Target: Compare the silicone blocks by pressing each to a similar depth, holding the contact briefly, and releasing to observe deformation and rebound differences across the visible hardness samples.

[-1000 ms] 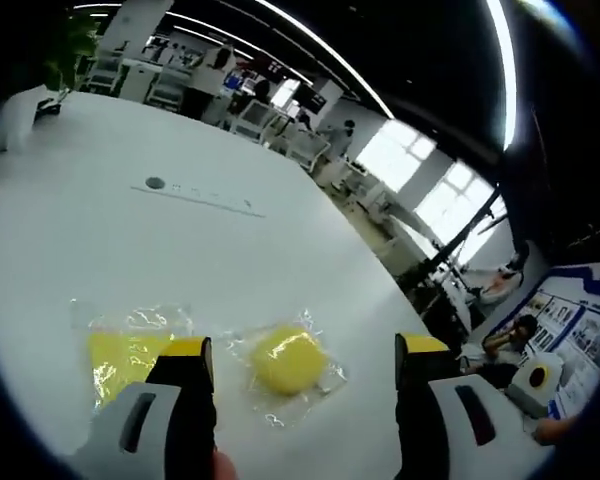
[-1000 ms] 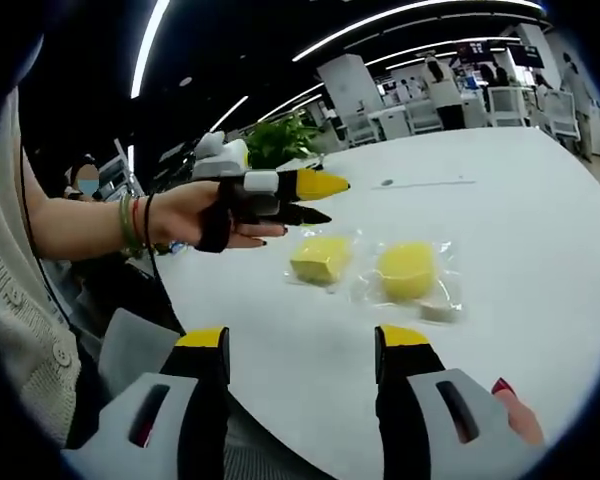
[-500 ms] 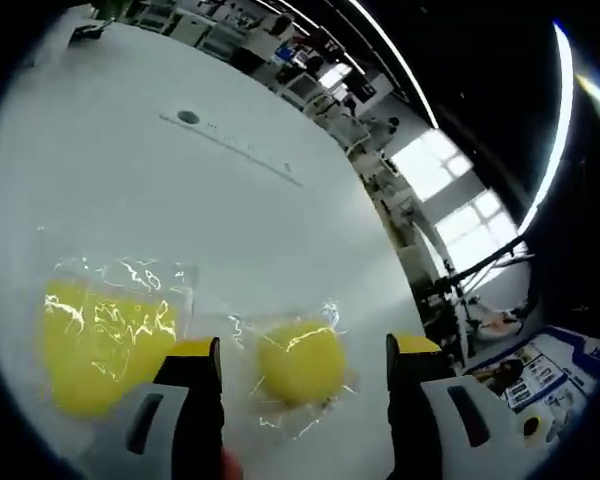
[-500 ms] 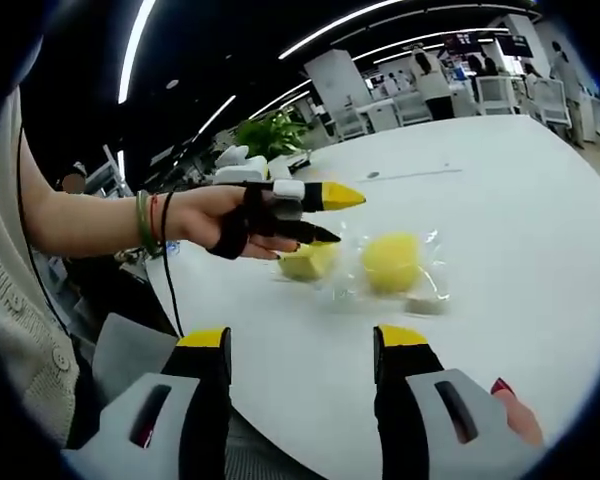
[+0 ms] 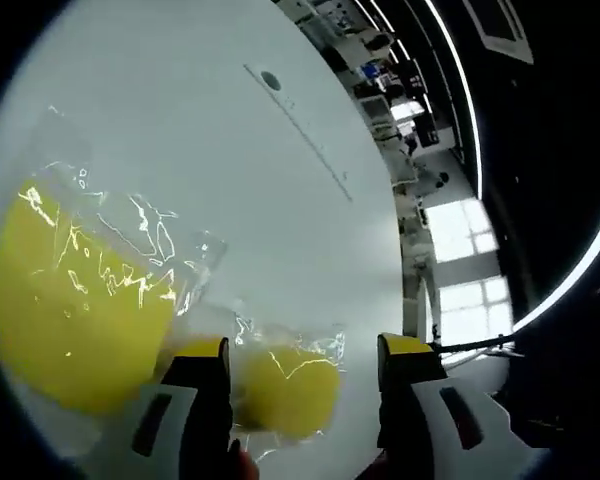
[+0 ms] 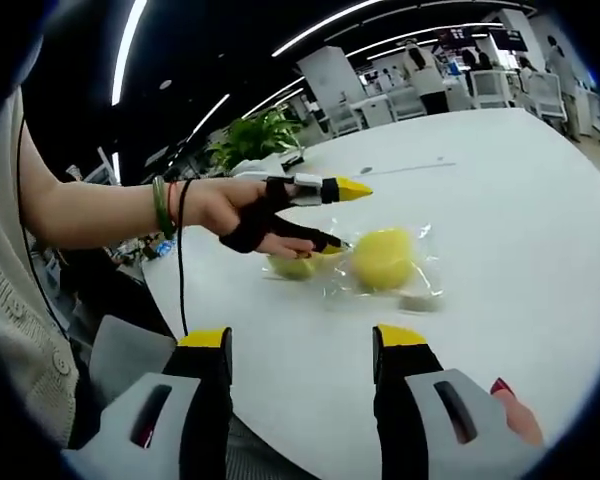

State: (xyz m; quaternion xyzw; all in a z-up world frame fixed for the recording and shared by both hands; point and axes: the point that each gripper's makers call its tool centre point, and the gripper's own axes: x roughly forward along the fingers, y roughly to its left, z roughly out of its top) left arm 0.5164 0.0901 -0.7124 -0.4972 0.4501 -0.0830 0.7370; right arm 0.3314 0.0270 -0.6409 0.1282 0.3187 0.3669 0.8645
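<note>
item: two yellow silicone blocks in clear bags, side by side on a white desk point(image 6: 500, 190). the round block point(image 6: 384, 259) lay nearer the right gripper point(image 6: 302, 344); the square block point(image 6: 292, 266) sat just beside it, under the left gripper point(image 6: 335, 215).

left gripper view: fingers released, spread, poised either side of the round block point(image 5: 280, 390), square block point(image 5: 75, 310) alongside.

right gripper: fingers released, empty, well back near the desk edge.

risks, as judged: slick bags might slide under a press; an off-centre push could skid a block into its neighbour.

room: desk open beyond; near edge close.
</note>
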